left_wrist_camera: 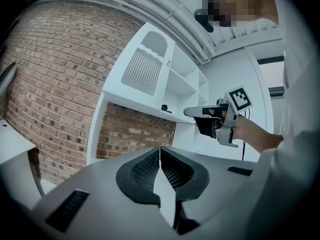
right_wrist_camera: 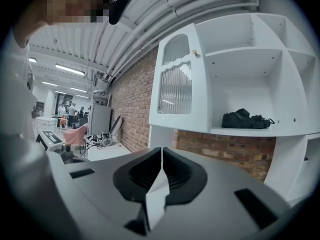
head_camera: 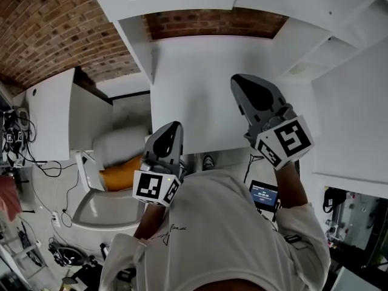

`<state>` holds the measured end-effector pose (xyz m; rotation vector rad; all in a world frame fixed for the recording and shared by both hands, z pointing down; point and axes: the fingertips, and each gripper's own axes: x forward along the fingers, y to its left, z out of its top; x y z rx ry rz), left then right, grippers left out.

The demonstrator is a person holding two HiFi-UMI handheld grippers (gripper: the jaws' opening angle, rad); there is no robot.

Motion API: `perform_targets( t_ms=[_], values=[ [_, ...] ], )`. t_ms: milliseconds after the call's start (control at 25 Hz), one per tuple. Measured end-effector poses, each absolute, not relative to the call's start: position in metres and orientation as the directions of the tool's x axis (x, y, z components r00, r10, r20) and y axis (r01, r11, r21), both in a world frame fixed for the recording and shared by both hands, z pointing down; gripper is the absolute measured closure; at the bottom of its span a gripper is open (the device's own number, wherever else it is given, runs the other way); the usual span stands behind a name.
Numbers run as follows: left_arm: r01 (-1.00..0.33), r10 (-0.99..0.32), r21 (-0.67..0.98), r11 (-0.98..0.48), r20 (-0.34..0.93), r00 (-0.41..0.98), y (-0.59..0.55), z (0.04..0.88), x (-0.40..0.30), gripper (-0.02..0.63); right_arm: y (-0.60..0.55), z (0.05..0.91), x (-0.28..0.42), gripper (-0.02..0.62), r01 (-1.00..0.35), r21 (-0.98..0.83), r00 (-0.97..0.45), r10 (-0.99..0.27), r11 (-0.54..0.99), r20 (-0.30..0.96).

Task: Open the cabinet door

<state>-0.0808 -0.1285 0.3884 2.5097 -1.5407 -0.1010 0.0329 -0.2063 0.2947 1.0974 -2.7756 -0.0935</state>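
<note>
A white wall cabinet [right_wrist_camera: 250, 74] hangs on a brick wall. Its door [right_wrist_camera: 177, 79], with a ribbed glass panel and a small knob [right_wrist_camera: 194, 53], stands swung out to the left, baring the shelves. A black bag [right_wrist_camera: 245, 119] lies on the lower shelf. My right gripper [right_wrist_camera: 161, 151] is shut and empty, held up short of the cabinet, apart from the door; from the left gripper view it [left_wrist_camera: 192, 112] points level toward the shelves. My left gripper [left_wrist_camera: 160, 151] is also shut with nothing in it and sits lower [head_camera: 173, 126] than the right gripper [head_camera: 239, 80]. The door [left_wrist_camera: 145, 66] also shows at upper centre.
A white counter surface [head_camera: 200, 90] lies under both grippers. At the left stand a white side panel [head_camera: 51, 114] and a white tub with an orange thing [head_camera: 121, 171]. Cables [head_camera: 18, 138] lie on the floor. A small device with a blue screen [head_camera: 264, 194] sits below my right arm.
</note>
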Motion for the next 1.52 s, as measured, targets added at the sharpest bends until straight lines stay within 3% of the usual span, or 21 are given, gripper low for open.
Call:
perform_targets(
  t_ms=[720,760,840,1520],
  values=[
    [-0.867,-0.874,0.140,-0.479,0.016,0.485,-0.126,0.377,-0.077,0.586,-0.276,0.259,0.031,0.565,-0.697,0.119,-0.706,-0.706,0.707,0.055],
    [-0.867,-0.876,0.147,-0.476,0.010,0.482,-0.126,0.376,-0.077,0.586,-0.281,0.258,0.030,0.558,-0.696,0.116,-0.708,-0.705,0.708,0.054],
    [-0.863,-0.877,0.170,-0.475,-0.014,0.480,-0.126,0.373,-0.077,0.586,-0.288,0.255,0.029,0.474,-0.693,0.110,-0.712,-0.700,0.713,0.052],
    [-0.924,-0.935,0.145,-0.355,-0.025,0.355,-0.145,0.368,-0.110,0.586,-0.364,0.236,0.035,0.411,-0.730,-0.030,-0.681,-0.731,0.683,-0.040]
  ],
)
